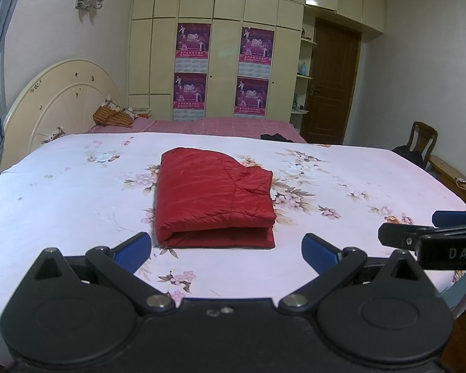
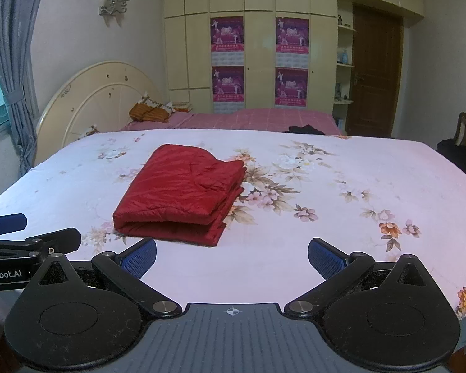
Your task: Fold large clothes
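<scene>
A red quilted jacket [image 1: 211,200] lies folded into a thick rectangle on the floral bed sheet [image 1: 62,205], its doubled edge facing me. My left gripper [image 1: 226,250] hovers open just short of that near edge, blue pads spread wide with nothing between them. In the right wrist view the same jacket [image 2: 183,191] sits ahead and to the left. My right gripper [image 2: 232,256] is open too, empty, over bare sheet [image 2: 341,217] beside the jacket's near right corner. Each gripper shows at the other view's edge: the right gripper [image 1: 450,233] and the left gripper [image 2: 6,233].
A cream headboard [image 1: 56,102] stands at the left, with a second pink-checked bed [image 1: 233,126] behind. Dark clothing [image 1: 276,137] lies on that bed. Wardrobe doors with posters [image 1: 189,71], a brown door [image 1: 329,84] and a chair [image 1: 421,143] line the back and right.
</scene>
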Demonstrator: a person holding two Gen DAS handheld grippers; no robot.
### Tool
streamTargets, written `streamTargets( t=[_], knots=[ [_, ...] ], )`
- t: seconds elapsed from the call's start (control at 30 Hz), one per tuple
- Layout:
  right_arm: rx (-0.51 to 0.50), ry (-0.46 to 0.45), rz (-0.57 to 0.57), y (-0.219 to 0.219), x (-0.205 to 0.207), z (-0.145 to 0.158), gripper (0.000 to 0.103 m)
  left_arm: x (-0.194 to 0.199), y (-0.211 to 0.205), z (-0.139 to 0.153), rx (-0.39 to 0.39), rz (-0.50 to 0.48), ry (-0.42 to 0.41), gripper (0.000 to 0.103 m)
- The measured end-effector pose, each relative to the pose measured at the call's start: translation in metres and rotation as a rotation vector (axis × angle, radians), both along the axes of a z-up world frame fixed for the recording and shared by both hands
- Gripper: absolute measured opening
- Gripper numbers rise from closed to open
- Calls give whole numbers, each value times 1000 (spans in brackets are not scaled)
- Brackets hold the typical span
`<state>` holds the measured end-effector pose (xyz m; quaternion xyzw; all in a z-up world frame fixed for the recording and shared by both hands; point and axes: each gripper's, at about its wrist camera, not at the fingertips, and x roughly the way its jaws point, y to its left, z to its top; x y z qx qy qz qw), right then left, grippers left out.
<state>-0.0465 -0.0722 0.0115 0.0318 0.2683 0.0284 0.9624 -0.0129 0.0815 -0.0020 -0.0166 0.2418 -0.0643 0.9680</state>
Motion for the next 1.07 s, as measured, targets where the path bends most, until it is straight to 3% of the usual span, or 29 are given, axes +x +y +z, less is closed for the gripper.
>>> streamTargets(
  t=[1.07],
  knots=[
    [-1, -1, 13, -3, 1, 2, 103, 7, 1, -7, 25, -11, 15, 103]
  ],
)
